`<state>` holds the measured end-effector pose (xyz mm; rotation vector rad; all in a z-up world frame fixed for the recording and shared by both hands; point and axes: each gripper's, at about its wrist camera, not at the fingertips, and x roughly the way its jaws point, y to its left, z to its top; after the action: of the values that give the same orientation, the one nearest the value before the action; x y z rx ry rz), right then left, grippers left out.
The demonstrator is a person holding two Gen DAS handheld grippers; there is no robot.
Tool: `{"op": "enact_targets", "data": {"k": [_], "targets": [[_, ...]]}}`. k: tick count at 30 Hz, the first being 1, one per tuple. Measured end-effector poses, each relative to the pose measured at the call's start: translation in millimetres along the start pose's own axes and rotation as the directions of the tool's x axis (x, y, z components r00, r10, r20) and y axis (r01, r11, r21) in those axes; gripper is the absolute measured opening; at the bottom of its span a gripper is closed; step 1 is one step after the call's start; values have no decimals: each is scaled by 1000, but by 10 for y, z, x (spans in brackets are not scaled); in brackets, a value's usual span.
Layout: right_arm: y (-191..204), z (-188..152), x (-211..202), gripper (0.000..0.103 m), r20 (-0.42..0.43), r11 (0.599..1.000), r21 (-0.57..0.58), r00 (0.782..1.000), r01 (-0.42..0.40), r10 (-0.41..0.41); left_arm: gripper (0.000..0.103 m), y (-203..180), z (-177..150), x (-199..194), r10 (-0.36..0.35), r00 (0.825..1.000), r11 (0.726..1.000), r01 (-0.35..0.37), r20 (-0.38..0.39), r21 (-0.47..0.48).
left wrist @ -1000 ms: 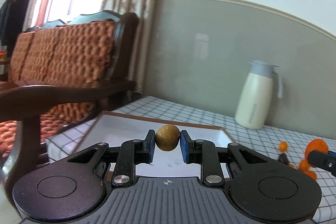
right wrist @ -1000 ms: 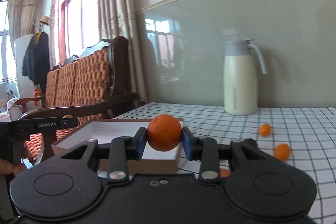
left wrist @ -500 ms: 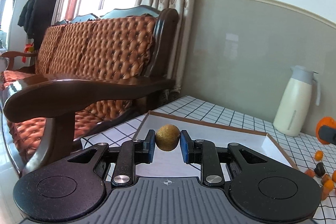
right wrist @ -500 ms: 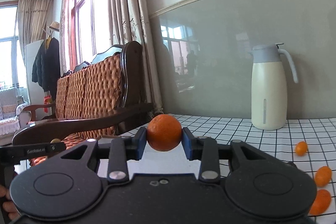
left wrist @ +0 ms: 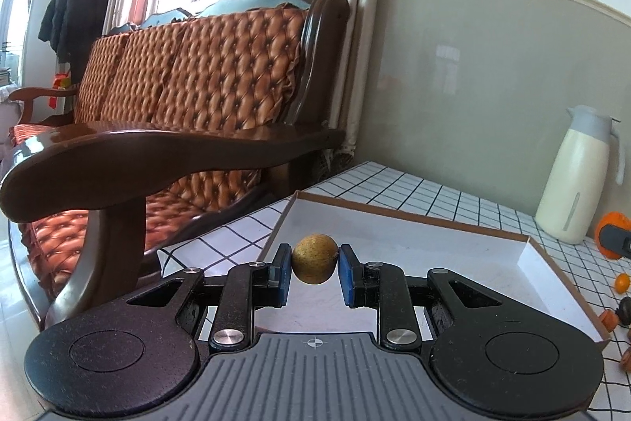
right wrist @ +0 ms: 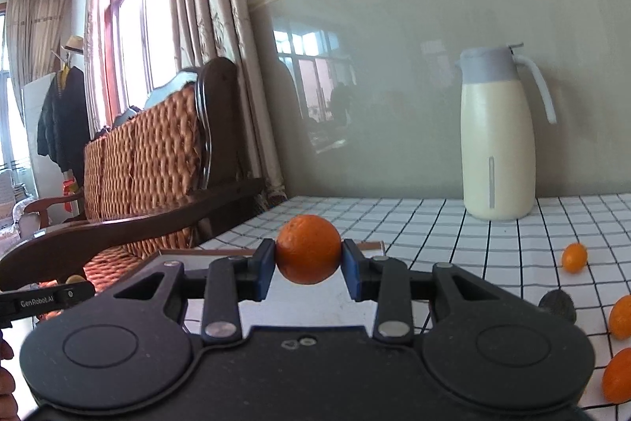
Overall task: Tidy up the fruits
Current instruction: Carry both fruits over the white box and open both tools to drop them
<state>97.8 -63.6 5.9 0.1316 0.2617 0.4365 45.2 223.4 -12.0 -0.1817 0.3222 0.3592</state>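
Observation:
My left gripper (left wrist: pixel 314 269) is shut on a small brown round fruit (left wrist: pixel 314 258) and holds it above the near left part of a white tray with a brown rim (left wrist: pixel 473 247). My right gripper (right wrist: pixel 308 265) is shut on an orange (right wrist: pixel 308 249) and holds it above the tray (right wrist: pixel 315 306). The orange and the right gripper's tip show at the right edge of the left wrist view (left wrist: pixel 612 239). The left gripper's side shows at the left edge of the right wrist view (right wrist: pixel 43 298).
A cream thermos jug (left wrist: pixel 577 176) stands by the wall on the checked tablecloth (right wrist: pixel 453 223). Several small orange fruits (right wrist: pixel 574 257) and a dark one (right wrist: pixel 558 304) lie right of the tray. A wooden sofa (left wrist: pixel 177 129) stands left of the table.
Both grippers have kept their fruits and moved left and forward over the tray. The sofa and jug have grown larger in view.

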Motion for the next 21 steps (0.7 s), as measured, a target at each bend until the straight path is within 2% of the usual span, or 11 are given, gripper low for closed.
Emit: {"op": "enact_targets", "data": {"k": [8, 11, 13, 14, 15, 16, 18, 19, 20, 21], "targets": [[63, -69, 144, 28, -40, 1000, -15, 999, 8, -9, 26, -9, 12, 165, 6, 1000, 1000, -6, -31, 5], [54, -95, 192, 32, -56, 999, -17, 998, 37, -38, 26, -22, 3, 228, 4, 999, 1000, -4, -54, 7], [43, -94, 189, 51, -51, 998, -15, 997, 58, -59, 26, -43, -18, 280, 14, 997, 1000, -13, -76, 14], [32, -89, 162, 66, -39, 998, -4, 998, 56, -56, 26, -53, -23, 300, 16, 996, 1000, -15, -85, 16], [30, -80, 142, 76, -25, 998, 3, 998, 60, -60, 26, -67, -25, 327, 18, 995, 1000, -16, -98, 21], [25, -68, 104, 78, -8, 998, 10, 998, 61, -61, 27, -76, -22, 350, 18, 993, 1000, -15, -113, 25], [8, -41, 51, 90, 17, 998, 24, 998, 55, -56, 55, -89, -11, 360, 20, 991, 1000, -19, -136, 11], [-8, -33, 7, 93, 35, 998, 36, 998, 56, -58, 82, -88, 0, 333, 24, 992, 1000, -24, -122, 1], [-27, -22, -26, 98, 49, 997, 47, 997, 55, -57, 88, -95, 14, 279, -4, 996, 1000, 3, -92, -7], [-49, -3, -47, 97, 60, 997, 58, 997, 50, -54, 93, -120, 27, 231, 4, 998, 1000, -4, -65, 0]]}}
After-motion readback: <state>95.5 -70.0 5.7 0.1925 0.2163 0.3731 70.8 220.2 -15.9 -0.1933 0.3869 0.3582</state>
